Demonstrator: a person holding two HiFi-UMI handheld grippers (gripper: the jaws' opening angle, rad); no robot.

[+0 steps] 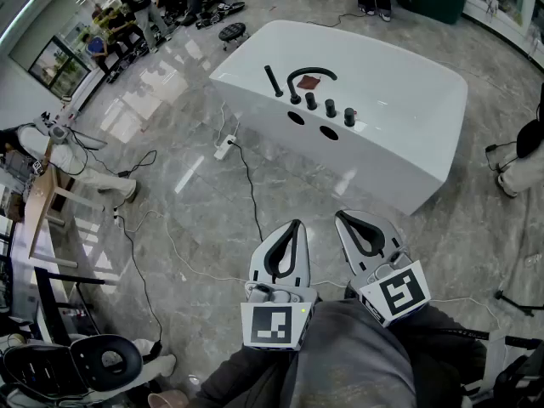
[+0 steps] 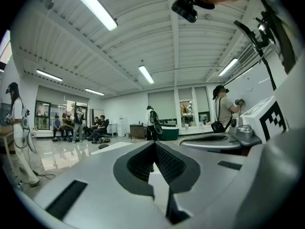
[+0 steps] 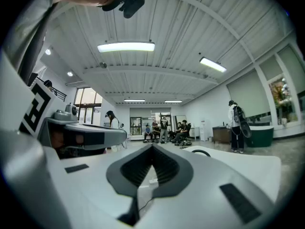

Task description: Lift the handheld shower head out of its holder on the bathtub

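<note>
The white bathtub stands across the marble floor, well ahead of me. On its near rim the black handheld shower head stands upright in its holder, left of a curved black spout and a row of black knobs. My left gripper and right gripper are held side by side low in the head view, far short of the tub. Both are shut with nothing between the jaws. In the right gripper view the spout shows small past the jaws. The left gripper view shows its closed jaws and the tub's edge.
Black and white cables run over the floor between me and the tub, with a white power strip. A person stands at the right edge. Tables and chairs line the left side. Several people sit at the back.
</note>
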